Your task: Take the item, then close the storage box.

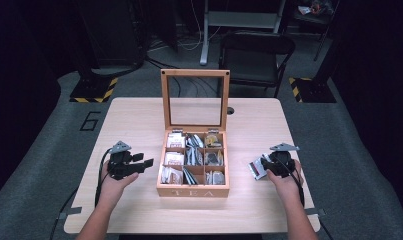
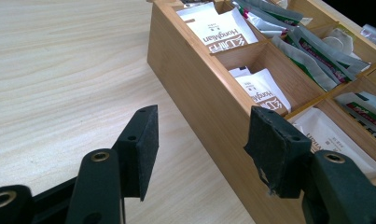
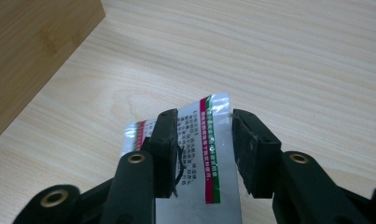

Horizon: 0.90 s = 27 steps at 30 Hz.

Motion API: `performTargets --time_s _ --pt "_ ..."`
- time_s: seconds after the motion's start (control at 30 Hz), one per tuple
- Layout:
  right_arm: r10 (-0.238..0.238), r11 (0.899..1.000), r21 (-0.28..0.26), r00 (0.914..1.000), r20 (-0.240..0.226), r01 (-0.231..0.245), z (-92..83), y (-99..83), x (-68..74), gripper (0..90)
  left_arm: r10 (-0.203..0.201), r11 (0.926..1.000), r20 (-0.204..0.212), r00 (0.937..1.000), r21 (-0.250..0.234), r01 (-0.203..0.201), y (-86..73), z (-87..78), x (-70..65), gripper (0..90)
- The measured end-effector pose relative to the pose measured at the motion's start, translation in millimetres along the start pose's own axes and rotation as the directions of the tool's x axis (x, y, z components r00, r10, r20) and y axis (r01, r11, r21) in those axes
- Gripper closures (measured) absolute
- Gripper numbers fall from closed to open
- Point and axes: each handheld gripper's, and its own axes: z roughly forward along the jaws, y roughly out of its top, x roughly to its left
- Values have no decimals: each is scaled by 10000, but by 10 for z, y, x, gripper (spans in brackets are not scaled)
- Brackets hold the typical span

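A wooden tea box [image 1: 193, 191] stands open mid-table, its glass lid [image 1: 195, 73] upright. Its compartments hold white packets [image 2: 223, 39] and silver-green packets [image 2: 311, 46]. My left gripper [image 1: 145, 162] hovers open just left of the box; in the left gripper view, the left gripper [image 2: 202, 135] has its jaws on either side of the box's near side wall [image 2: 199, 88]. A silver tea packet [image 3: 199, 154] with red and green stripes lies flat on the table right of the box. The right gripper [image 3: 204, 135] stands over it, jaws partly apart, not clamping it. The same packet [image 1: 257, 168] shows beside my right gripper [image 1: 267, 164].
The light wooden table [image 1: 139, 120] has bare room left, right and in front of the box. A small round hole [image 1: 230, 110] sits behind the box. A black chair [image 1: 256, 50] stands beyond the far edge on the grey floor.
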Motion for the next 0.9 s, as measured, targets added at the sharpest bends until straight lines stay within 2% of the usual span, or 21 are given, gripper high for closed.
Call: performTargets --time_s 0.13,0.17,0.2,0.3,0.33,0.37,0.43,0.47,0.6,0.73,0.9 --pt "132 9999 19 9999 47 -132 6 -1 -1 611 40 10000 -14 10000 9 -40 1 -4 8 434" --pt "134 9999 12 9999 30 -134 7 -2 0 611 -163 9999 21 9999 27 163 -2 -4 -7 434" --pt "144 9999 25 9999 10 -144 8 -2 1 611 -88 10000 8 10000 -4 88 0 -2 -2 434" --pt "-55 10000 10 10000 -55 56 7 -5 0 606 -147 9999 9 9999 25 147 -3 -4 -3 433" --pt "26 10000 25 10000 -66 -26 2 -3 16 601 -104 9999 -4 9999 2 104 -3 -3 1 432" --pt "-124 9999 -19 9999 -39 124 3 -4 14 597 -110 9999 -9 9999 -2 110 -5 -5 2 431" --pt "-80 10000 -25 9999 -135 80 -5 4 44 591 -116 9999 -15 9999 -19 116 -4 -10 5 428" --pt "-246 9997 -82 9996 -138 245 -6 10 50 583 -140 9999 -49 9999 -79 140 -6 -9 3 426" --pt "-199 9996 -206 9992 -350 192 -18 33 96 559 -138 9998 -141 9998 -137 136 -9 -8 7 415" --pt "-218 9994 -284 9988 -443 206 -16 45 135 521 57 10000 -146 9999 -39 -57 0 -10 19 405" --pt "-377 9987 -361 9985 -404 362 -45 72 177 484 -7 10000 -159 9999 -73 6 2 1 20 375"
